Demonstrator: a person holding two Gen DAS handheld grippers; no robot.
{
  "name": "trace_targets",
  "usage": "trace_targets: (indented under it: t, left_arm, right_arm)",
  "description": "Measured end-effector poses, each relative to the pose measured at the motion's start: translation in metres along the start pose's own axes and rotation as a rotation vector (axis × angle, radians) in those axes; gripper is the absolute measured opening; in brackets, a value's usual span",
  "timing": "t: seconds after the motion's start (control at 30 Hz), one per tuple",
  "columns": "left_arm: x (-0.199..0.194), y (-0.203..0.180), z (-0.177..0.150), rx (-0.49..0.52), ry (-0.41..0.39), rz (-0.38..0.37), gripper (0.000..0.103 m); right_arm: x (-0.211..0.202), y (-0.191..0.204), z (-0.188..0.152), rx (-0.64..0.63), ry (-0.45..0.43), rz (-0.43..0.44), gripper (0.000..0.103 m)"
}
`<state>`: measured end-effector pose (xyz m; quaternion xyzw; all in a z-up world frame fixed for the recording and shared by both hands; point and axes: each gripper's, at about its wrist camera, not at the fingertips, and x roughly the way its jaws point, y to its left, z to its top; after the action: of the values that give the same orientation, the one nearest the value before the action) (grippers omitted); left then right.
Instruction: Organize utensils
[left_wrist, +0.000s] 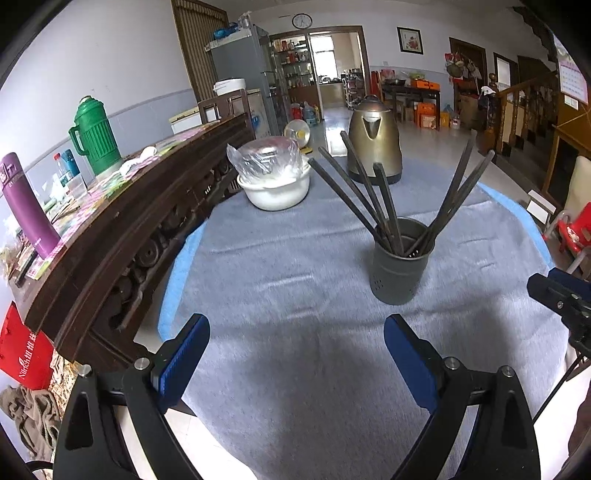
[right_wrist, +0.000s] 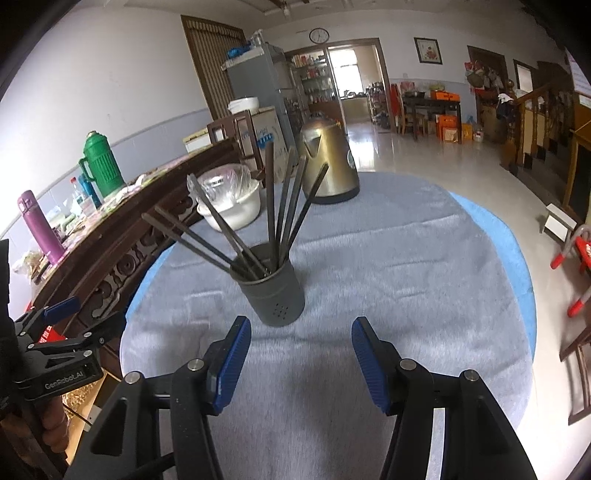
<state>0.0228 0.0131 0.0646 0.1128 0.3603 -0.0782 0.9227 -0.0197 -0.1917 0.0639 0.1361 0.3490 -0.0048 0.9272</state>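
The right gripper (right_wrist: 301, 350) is hovering with its jaws spread wide and empty just short of the grey holder (right_wrist: 272, 286), while the left gripper (left_wrist: 295, 345) is hanging equally wide and empty farther back on its side. The chopsticks (right_wrist: 275, 210) are standing splayed inside that holder on the cloth-covered counter (right_wrist: 406, 266), probably so they stay upright together. The kettle (right_wrist: 327, 162) and white bowl (right_wrist: 232, 206) are sitting well behind.

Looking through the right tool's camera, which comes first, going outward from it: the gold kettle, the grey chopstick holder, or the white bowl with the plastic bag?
1. Grey chopstick holder, directly ahead of the right tool.
2. White bowl, farther back, to the left.
3. Gold kettle, farthest, at the cloth's far edge.
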Motion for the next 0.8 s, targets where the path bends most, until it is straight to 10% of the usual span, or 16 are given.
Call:
trace_targets:
  t: [0.8]
  left_arm:
    - [0.011, 0.006, -0.007, -0.026, 0.040, -0.025, 0.095]
  right_arm:
    - [0.012, 0.020, 0.000, 0.026, 0.048, 0.015, 0.061]
